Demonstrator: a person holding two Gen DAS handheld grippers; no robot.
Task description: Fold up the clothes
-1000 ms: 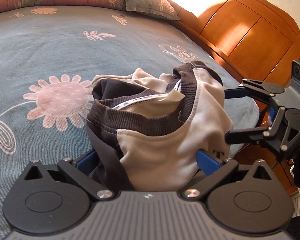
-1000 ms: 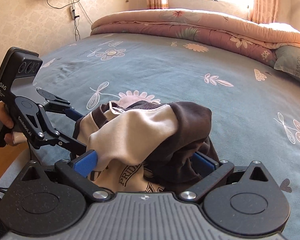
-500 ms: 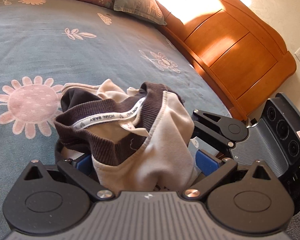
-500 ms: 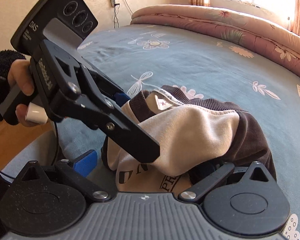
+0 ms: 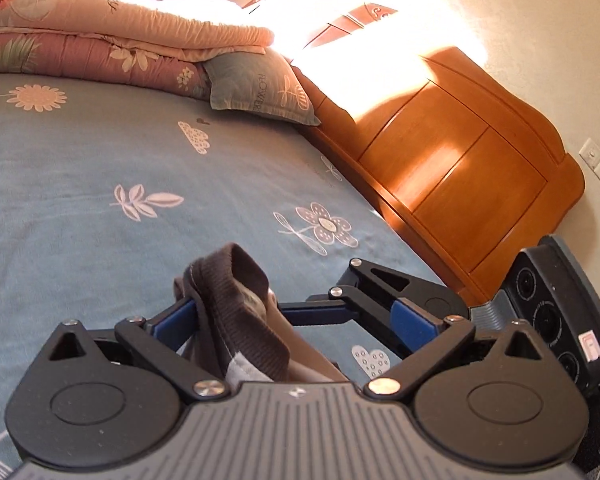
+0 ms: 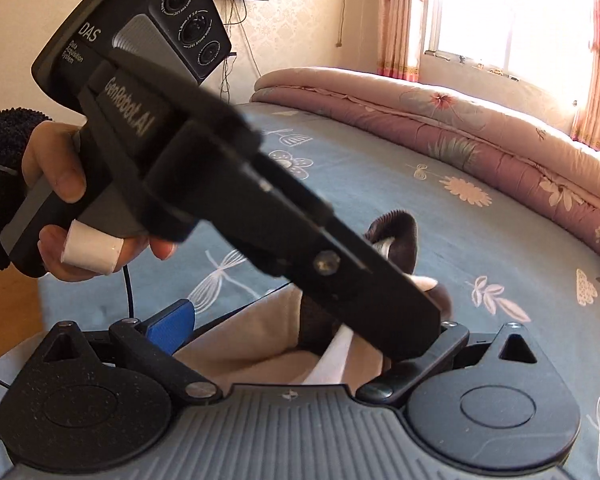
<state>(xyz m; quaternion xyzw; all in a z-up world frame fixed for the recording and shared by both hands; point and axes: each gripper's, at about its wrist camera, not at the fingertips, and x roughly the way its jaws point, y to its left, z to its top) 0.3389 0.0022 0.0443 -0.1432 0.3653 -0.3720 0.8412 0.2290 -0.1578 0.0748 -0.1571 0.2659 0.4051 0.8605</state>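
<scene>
Left wrist view: two handheld grippers meet over a bunched garment on a flower-printed blue bedspread (image 5: 80, 184).

Largest, the bedspread fills both views, with a folded pink and peach quilt (image 5: 100, 48) and a grey-green pillow (image 5: 260, 88) at its far edge beside an orange wooden headboard (image 5: 452, 160). On the near part of the bed lies the beige sweatshirt with dark brown ribbed trim (image 5: 240, 300), bunched up and rising between both tools. The left gripper (image 5: 292, 320) stands wide apart, its blue pads clear of each other, and the brown collar lies against its left finger; whether it pinches the cloth cannot be told. The right gripper (image 6: 300, 332) is also spread, beige cloth lying loose between its fingers, while the other tool crosses over its right finger. A hand (image 6: 60, 200) in a dark fleecy sleeve (image 6: 0, 152) holds that tool's handle.
</scene>
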